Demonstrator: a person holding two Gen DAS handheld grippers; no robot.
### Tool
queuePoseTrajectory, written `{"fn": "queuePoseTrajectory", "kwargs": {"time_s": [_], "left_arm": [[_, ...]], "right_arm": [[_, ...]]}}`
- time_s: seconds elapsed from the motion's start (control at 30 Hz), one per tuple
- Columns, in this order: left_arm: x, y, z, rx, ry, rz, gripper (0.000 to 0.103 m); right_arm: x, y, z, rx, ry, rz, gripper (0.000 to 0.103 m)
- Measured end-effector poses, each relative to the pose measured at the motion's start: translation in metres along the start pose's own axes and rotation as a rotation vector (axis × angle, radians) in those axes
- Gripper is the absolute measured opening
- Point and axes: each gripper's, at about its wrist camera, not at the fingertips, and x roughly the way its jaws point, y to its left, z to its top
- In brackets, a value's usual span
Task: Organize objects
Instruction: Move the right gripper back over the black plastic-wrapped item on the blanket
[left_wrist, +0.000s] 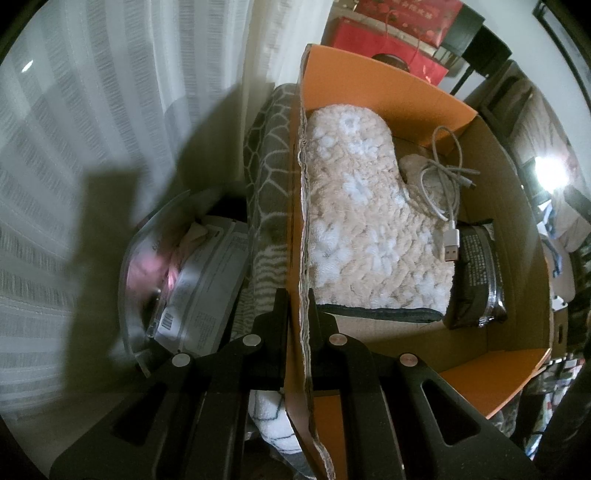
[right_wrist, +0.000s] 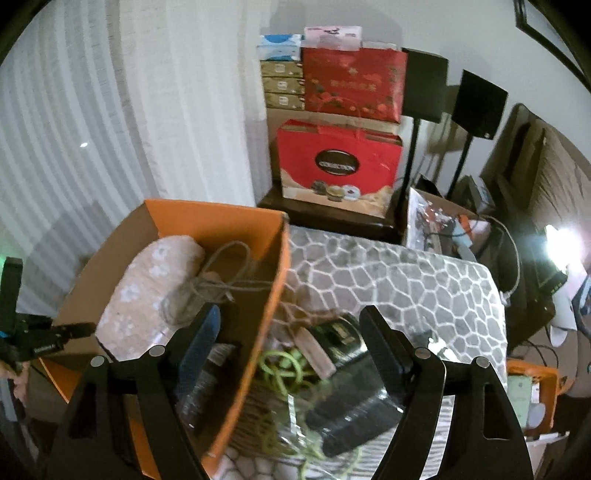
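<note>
An orange cardboard box (left_wrist: 491, 362) holds a beige fluffy mitt (left_wrist: 362, 206), a white USB cable (left_wrist: 443, 177) and a dark packet (left_wrist: 476, 273). My left gripper (left_wrist: 297, 299) is shut on the box's left wall (left_wrist: 301, 229). In the right wrist view the box (right_wrist: 255, 314) stands on the left, with the mitt (right_wrist: 147, 288) and cable (right_wrist: 218, 284) inside. My right gripper (right_wrist: 291, 325) is open above a pile beside the box: a green cord (right_wrist: 284, 373), a dark tin (right_wrist: 340, 339) and a black wrapped packet (right_wrist: 354, 410). My left gripper also shows there (right_wrist: 79, 330) at the box's far wall.
The box and pile rest on a grey patterned blanket (right_wrist: 399, 273). White curtains (left_wrist: 110, 110) hang on the left. Clear bags with papers (left_wrist: 199, 280) lie left of the box. Red gift boxes (right_wrist: 340, 162) are stacked on a dark cabinet behind. Black stands (right_wrist: 476, 99) and clutter are on the right.
</note>
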Motion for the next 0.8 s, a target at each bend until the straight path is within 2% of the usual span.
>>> {"fn": "queuePoseTrajectory", "kwargs": {"time_s": [0.4, 0.63, 0.8], "left_arm": [[0.0, 0.0, 0.0, -0.001, -0.001, 0.0, 0.006], [0.0, -0.001, 0.0, -0.001, -0.001, 0.002, 0.006], [0.001, -0.001, 0.0, -0.001, -0.001, 0.002, 0.006]], "right_arm": [[0.003, -0.053, -0.029, 0.078, 0.07, -0.042, 0.079], [0.01, -0.072, -0.047, 0.119, 0.121, -0.03, 0.079], [0.016, -0.096, -0.062, 0.208, 0.158, -0.025, 0.079]]}}
